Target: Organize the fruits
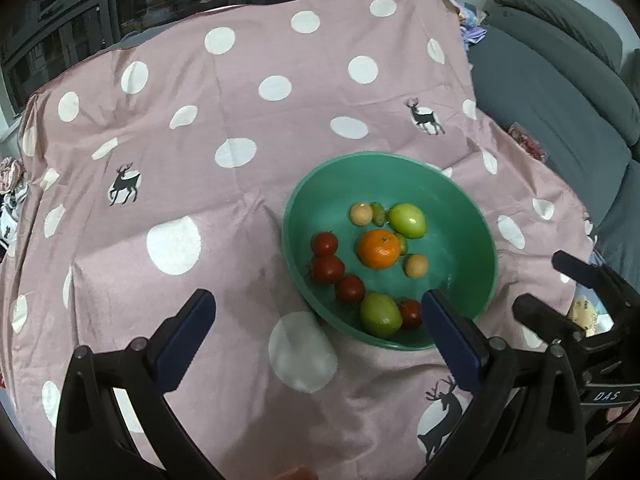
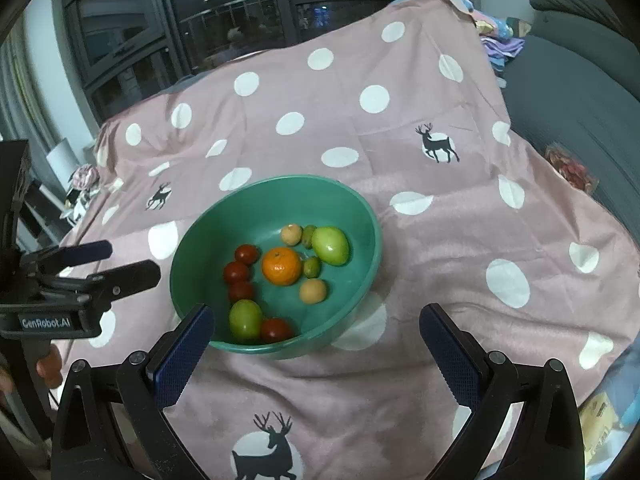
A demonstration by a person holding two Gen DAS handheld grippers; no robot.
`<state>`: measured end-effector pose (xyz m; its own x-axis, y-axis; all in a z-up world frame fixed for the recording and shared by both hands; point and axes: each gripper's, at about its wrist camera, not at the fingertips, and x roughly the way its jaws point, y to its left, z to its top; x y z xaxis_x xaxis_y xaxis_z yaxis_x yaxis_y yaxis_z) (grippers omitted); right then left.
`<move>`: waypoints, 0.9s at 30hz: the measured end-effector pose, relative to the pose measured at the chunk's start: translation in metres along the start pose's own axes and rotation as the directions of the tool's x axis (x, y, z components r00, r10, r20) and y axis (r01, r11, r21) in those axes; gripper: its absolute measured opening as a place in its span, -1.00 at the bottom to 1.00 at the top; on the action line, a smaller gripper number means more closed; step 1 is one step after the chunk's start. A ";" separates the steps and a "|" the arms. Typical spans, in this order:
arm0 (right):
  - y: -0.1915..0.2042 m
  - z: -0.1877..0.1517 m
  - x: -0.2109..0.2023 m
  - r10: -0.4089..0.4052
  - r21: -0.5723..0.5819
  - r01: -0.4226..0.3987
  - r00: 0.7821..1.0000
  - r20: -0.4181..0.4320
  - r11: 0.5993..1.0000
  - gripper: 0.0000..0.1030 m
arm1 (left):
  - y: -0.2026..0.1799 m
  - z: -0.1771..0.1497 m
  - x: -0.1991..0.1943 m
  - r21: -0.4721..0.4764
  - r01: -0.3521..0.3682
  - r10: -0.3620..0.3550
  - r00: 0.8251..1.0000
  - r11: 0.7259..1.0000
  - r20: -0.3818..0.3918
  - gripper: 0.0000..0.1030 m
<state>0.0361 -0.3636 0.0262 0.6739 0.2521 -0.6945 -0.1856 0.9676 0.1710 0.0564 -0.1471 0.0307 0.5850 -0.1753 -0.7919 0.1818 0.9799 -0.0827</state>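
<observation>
A green bowl point(image 1: 390, 184) of fruit sits on a pink polka-dot cloth point(image 1: 240, 120) with deer prints, beside a grey sofa point(image 1: 560, 100) and dark windows point(image 2: 224, 12).

Left gripper point(image 1: 318, 312) and right gripper point(image 2: 316, 326) both gape wide, holding nothing, above the cloth at the bowl's near rim. Inside the smooth round bowl lie an orange point(image 1: 379, 249), glossy red tomatoes point(image 1: 328, 269), and green fruits point(image 1: 407, 221).

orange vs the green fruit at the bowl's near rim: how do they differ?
Colour: the orange is bright orange; the green fruit is yellow-green.
Place: the orange sits mid-bowl; the green fruit lies against the near wall, touching a tomato.
Top: the orange shows a small green stem spot; the green fruit shows none from here.
Shared: both roundish, similar in size, loose in the green bowl, neither held.
</observation>
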 end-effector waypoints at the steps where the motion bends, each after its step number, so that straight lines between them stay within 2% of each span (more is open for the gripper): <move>1: 0.000 0.001 0.000 -0.003 0.005 0.003 1.000 0.002 1.000 0.97 | 0.000 -0.001 0.000 0.001 -0.010 0.010 1.000 1.000 -0.006 0.99; 15: 0.021 0.004 0.005 -0.002 -0.012 0.002 1.000 -0.006 1.000 0.97 | 0.013 -0.012 -0.002 0.022 -0.138 0.138 0.990 0.990 -0.008 0.99; 21: 0.025 0.003 0.006 -0.014 -0.008 0.014 1.000 0.005 1.000 0.97 | 0.017 -0.016 -0.001 0.031 -0.164 0.164 0.986 0.986 -0.010 0.99; 27: 0.029 0.001 0.008 -0.015 -0.003 0.015 1.000 0.001 1.000 0.97 | 0.021 -0.018 -0.005 0.016 -0.156 0.156 0.988 0.988 0.011 0.99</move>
<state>0.0372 -0.3334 0.0262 0.6771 0.2378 -0.6964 -0.1777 0.9712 0.1588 0.0432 -0.1243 0.0223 0.6150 -0.0217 -0.7882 0.1007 0.9936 0.0512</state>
